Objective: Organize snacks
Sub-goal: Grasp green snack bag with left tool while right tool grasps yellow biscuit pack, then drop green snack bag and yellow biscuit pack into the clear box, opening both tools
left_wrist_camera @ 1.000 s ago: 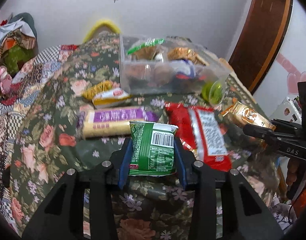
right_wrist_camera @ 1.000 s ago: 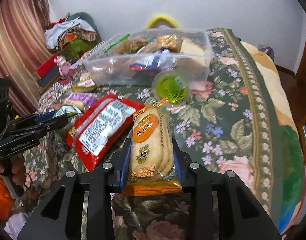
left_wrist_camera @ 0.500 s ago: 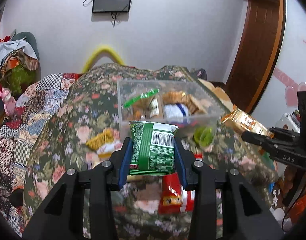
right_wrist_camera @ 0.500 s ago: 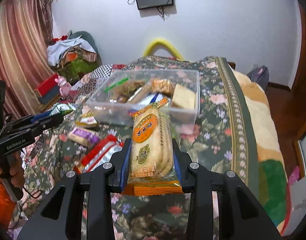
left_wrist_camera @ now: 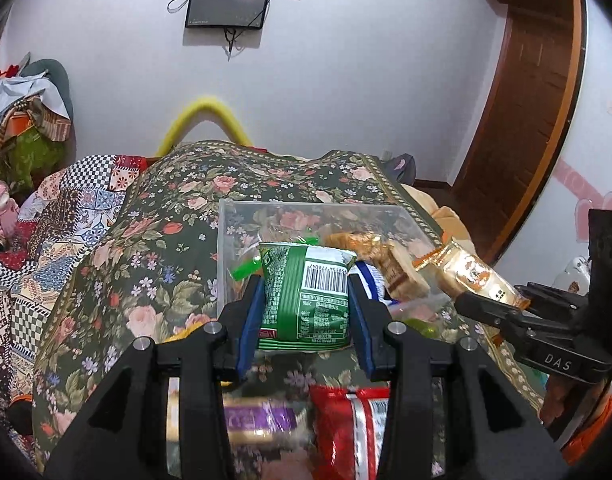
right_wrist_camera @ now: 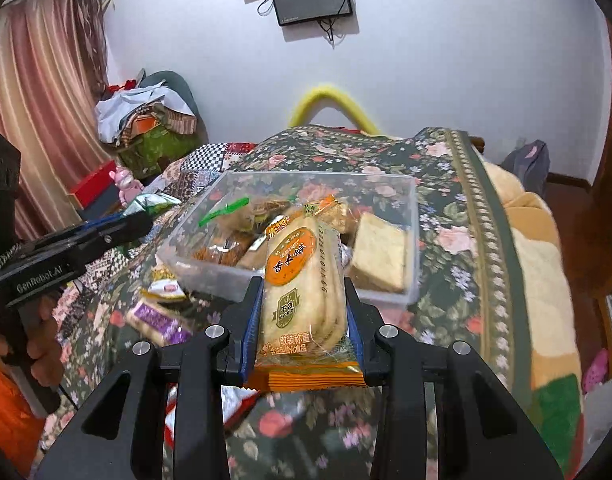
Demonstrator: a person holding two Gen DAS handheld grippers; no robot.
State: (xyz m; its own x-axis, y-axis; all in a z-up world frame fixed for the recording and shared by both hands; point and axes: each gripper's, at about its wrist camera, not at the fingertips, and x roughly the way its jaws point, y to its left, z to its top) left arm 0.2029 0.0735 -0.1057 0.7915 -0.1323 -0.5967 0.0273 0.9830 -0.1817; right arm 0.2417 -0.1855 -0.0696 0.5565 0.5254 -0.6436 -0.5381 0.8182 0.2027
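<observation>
Both packets now lifted off the bed toward the clear bin — left hand-held gripper clamps green snack bag; right hand-held gripper clamps rice-cracker pack; drop-in seems next.

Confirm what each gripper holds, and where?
Left gripper: green snack packet, clamped across its side edges. Right gripper: orange rice-cracker pack, clamped across its long sides.

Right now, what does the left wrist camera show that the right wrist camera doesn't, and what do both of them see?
Only the left wrist view shows the wooden door, the red packet and the barcode side of the green packet held in the left claw.

Only the right wrist view shows the curtain, the clothes pile and the label of the cracker pack held in the right claw.

Both show the clear bin of snacks, the floral bedspread, the wall screen and the purple packet.
</observation>
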